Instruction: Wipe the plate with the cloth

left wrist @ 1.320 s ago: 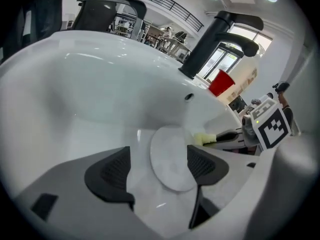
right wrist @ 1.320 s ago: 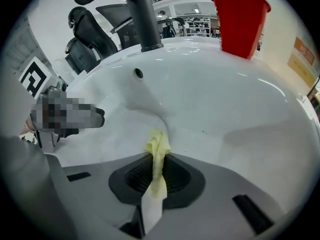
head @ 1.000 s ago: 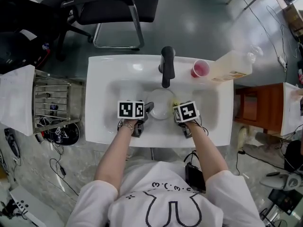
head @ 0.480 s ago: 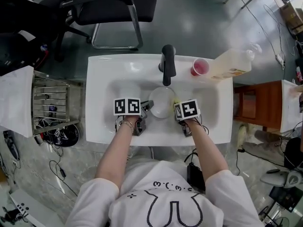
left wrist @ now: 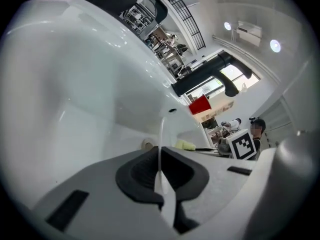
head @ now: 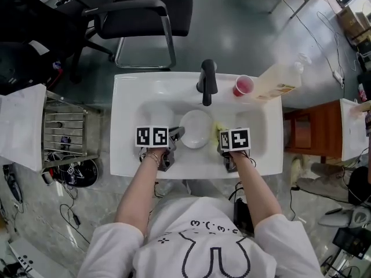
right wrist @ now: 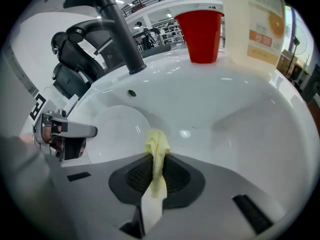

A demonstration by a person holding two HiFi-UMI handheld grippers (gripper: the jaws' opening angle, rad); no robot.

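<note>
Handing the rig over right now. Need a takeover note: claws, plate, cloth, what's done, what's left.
Left claw: shut on the plate at its left rim.
Right claw: shut on the cloth.
Plate sits in the sink below the tap. The cloth hangs just right of it; contact unclear.
Done: both grips made.
Left: bring the cloth onto the plate and wipe it.
</note>
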